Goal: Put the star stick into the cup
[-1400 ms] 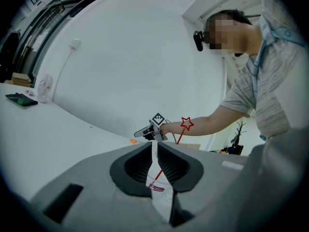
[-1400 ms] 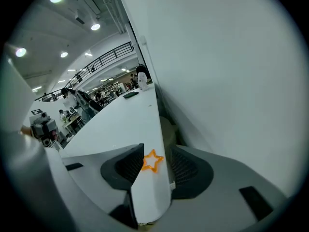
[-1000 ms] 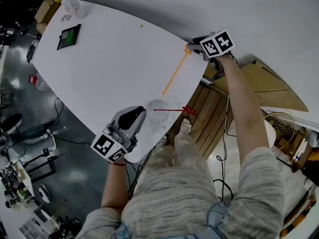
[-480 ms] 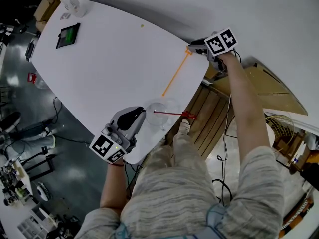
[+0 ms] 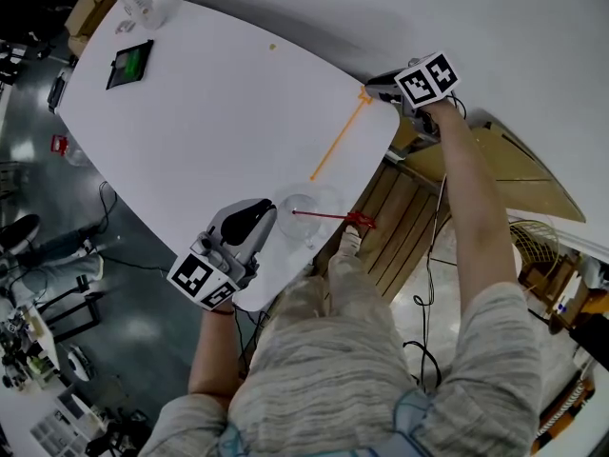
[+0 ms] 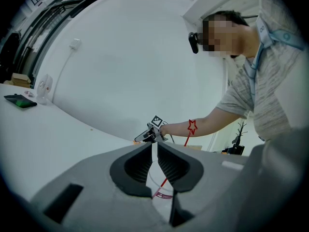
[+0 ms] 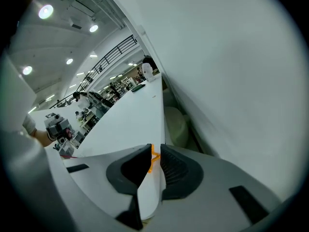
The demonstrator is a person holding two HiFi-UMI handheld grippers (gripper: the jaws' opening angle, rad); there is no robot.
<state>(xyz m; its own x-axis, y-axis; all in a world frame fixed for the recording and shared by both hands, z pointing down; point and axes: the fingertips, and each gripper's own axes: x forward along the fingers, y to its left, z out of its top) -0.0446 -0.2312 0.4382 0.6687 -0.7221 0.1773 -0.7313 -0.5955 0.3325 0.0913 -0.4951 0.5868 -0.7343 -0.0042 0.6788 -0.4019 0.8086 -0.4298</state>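
Note:
A clear cup [image 5: 303,213] stands near the table's front edge with a red star stick [image 5: 325,215] leaning in it, star end out over the edge. My left gripper [image 5: 273,219] is shut on the cup's wall [image 6: 158,179]; the red stick [image 6: 186,138] rises past its jaws. An orange star stick [image 5: 338,138] lies flat on the white table [image 5: 219,112]. My right gripper [image 5: 371,91] sits at its star end by the table's right edge. Its jaws are closing, and the orange star [image 7: 153,157] is pinched between them at my right gripper [image 7: 154,161].
A dark device with a green screen [image 5: 130,65] lies at the far left of the table, with a clear plastic item [image 5: 138,8] and a cardboard box [image 5: 86,15] beyond it. Wooden boards [image 5: 519,165] lie on the floor right of the table.
The right gripper's jaws have narrowed onto the orange stick's star end, and that gripper has shifted slightly toward the table's edge. The left gripper and the cup stay where they were.

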